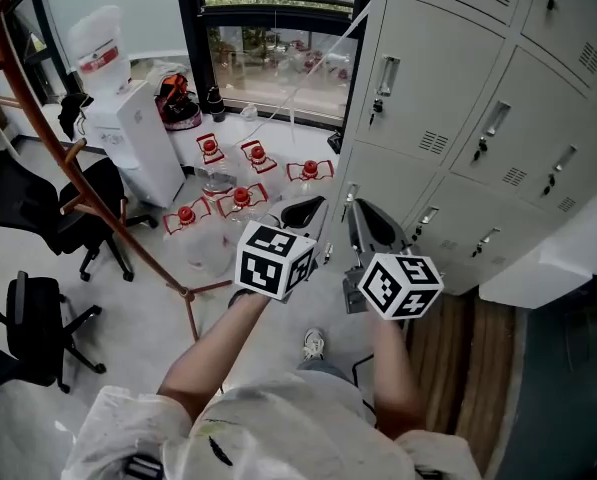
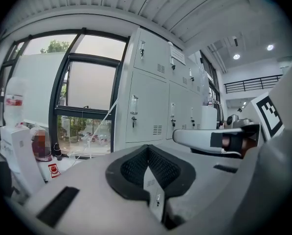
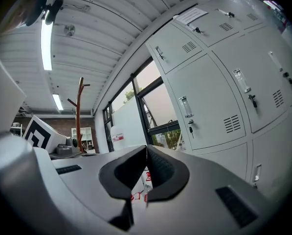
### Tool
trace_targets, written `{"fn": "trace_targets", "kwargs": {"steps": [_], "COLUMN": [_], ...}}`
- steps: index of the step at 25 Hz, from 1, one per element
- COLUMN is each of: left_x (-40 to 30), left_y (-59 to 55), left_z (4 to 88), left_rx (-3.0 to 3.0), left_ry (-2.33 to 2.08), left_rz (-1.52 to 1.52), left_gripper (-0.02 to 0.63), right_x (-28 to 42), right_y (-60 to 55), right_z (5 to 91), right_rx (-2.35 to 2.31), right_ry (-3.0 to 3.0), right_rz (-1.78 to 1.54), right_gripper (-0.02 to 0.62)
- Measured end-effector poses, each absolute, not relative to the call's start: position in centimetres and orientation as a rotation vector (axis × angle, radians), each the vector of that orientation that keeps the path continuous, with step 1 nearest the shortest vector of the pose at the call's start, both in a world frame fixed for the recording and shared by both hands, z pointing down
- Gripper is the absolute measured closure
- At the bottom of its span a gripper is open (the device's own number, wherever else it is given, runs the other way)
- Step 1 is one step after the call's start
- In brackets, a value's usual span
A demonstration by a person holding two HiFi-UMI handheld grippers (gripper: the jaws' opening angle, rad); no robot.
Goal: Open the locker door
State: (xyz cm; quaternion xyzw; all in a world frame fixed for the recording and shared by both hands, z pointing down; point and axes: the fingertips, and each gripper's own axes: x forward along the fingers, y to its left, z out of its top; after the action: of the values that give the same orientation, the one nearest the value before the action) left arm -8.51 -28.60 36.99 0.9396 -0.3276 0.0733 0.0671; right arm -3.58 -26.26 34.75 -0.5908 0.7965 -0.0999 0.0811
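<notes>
Head view: two hand-held claws raised in front of a grey locker bank (image 1: 498, 98), every door in sight closed.

Left claw (image 1: 303, 211): pads pressed together, nothing between them, marker cube (image 1: 273, 259) behind it. It points toward the floor-level window (image 1: 278, 63) and the locker bank's end. Right claw (image 1: 370, 218): pads likewise pressed together and empty, just beside the left one, facing the lower lockers but touching none. Locker door (image 1: 428, 73): shut, vertical handle (image 1: 384, 73) and key lock at its left edge, up and right of both claws, apart from them. Floor (image 1: 138, 308) holds clear water bottles with red caps (image 1: 240, 197), a white water dispenser (image 1: 138, 133), a wooden coat stand (image 1: 73, 163) and black office chairs (image 1: 38, 203), all left of the claws.
</notes>
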Motion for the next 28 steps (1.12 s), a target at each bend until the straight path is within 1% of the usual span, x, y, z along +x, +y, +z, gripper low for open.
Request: {"fn": "trace_targets", "kwargs": {"steps": [10,28], "left_x": [-4.0,2.3], "left_y": [-36.5,-45.0], "left_z": [37.2,37.7], "left_rx": [2.797,2.811], "left_ry": [-1.056,-1.112], "left_rz": [0.244,0.273], "left_gripper": [0.6,0.6], "right_x": [2.7,9.3], "right_y": [-34.8,-44.0], "right_z": [34.5,35.3], "right_rx": [-1.687,-1.541], "right_ry": [2.315,2.216], "right_rz": [-0.388,-0.527], "right_gripper": [0.592,0.591]}}
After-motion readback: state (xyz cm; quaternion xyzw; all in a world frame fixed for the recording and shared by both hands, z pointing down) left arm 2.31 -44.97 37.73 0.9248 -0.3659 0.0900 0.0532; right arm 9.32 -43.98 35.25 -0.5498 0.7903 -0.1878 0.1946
